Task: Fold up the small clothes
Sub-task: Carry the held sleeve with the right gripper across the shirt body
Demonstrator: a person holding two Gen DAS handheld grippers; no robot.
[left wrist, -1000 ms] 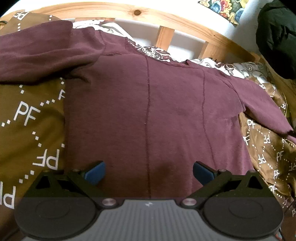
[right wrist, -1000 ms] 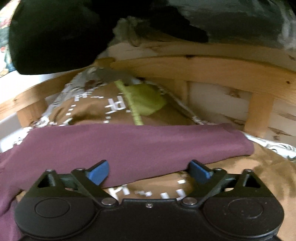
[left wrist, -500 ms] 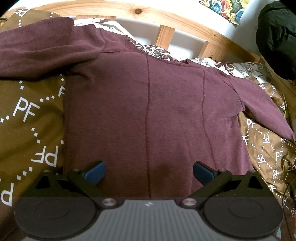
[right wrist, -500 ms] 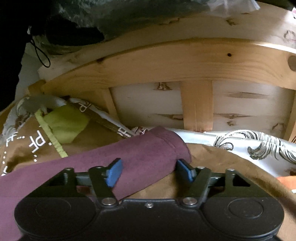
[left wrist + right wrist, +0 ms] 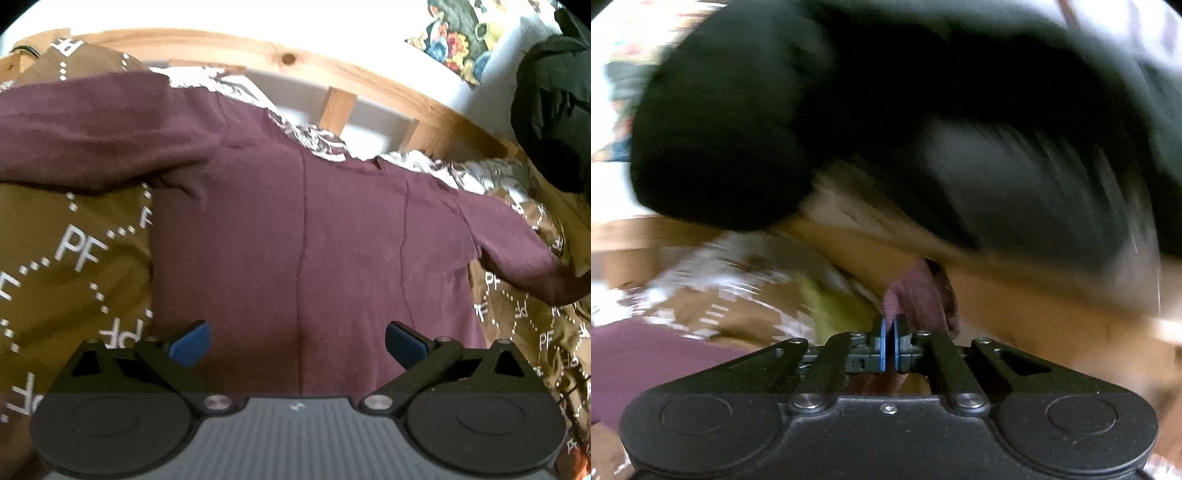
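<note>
A maroon long-sleeved top (image 5: 303,236) lies spread flat on a brown bedspread (image 5: 66,258), sleeves out to both sides. My left gripper (image 5: 297,341) is open, its blue pads over the top's lower hem, holding nothing. My right gripper (image 5: 891,341) is shut on the cuff of the maroon sleeve (image 5: 919,299), which bunches up above the pads. The rest of that sleeve (image 5: 646,362) trails off to the lower left. The right wrist view is heavily blurred.
A wooden bed rail (image 5: 332,77) with slats runs behind the top. A dark garment (image 5: 554,110) hangs at the far right; it fills the upper right wrist view (image 5: 775,110). A yellow-green cloth (image 5: 831,302) lies on the bedspread near the sleeve.
My right gripper has closed on the sleeve cuff that lay between its open pads and swung, blurring its view. The right sleeve now looks shorter in the left view. My left gripper stays open over the hem.
</note>
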